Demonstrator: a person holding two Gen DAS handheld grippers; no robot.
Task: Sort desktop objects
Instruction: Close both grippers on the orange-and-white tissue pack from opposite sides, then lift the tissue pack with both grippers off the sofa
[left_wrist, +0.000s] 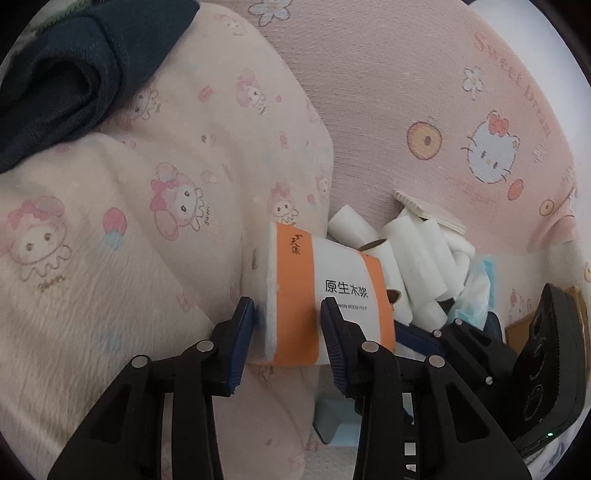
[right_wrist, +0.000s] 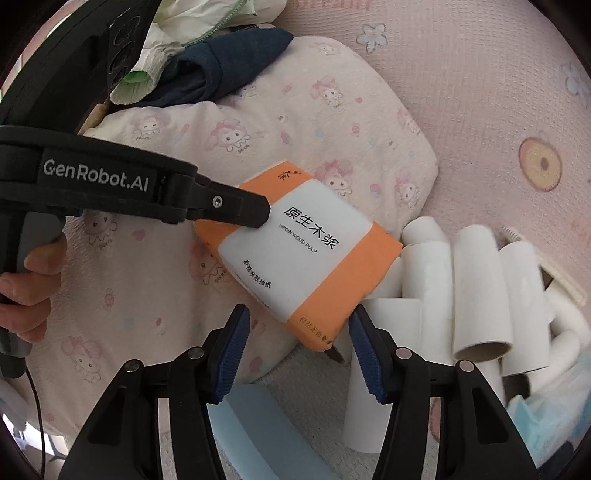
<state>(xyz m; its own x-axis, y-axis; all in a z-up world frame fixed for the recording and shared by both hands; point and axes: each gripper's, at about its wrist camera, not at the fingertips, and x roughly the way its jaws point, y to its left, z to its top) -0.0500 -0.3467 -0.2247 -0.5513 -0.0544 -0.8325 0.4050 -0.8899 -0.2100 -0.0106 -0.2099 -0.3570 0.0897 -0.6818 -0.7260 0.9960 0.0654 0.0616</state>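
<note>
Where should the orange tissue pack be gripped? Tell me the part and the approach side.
Probably across its thin dimension at the short orange-banded end. The tissue pack is a soft flat slab resting on the pillow, so its flat faces suit the pads. The left gripper is already at the far end; the right gripper could take the near corner, coming from the side away from the paper rolls.

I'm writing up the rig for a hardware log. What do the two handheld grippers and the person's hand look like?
Both the left gripper and the right gripper are matte black plastic linkages with silver pivot pins and ribbed dark-blue finger pads. Seen from the right wrist view, the left one's body carries white "GenRobot.AI" lettering, and a thin black cable hangs below its grip. The bare-skinned hand shows no sleeve.
</note>
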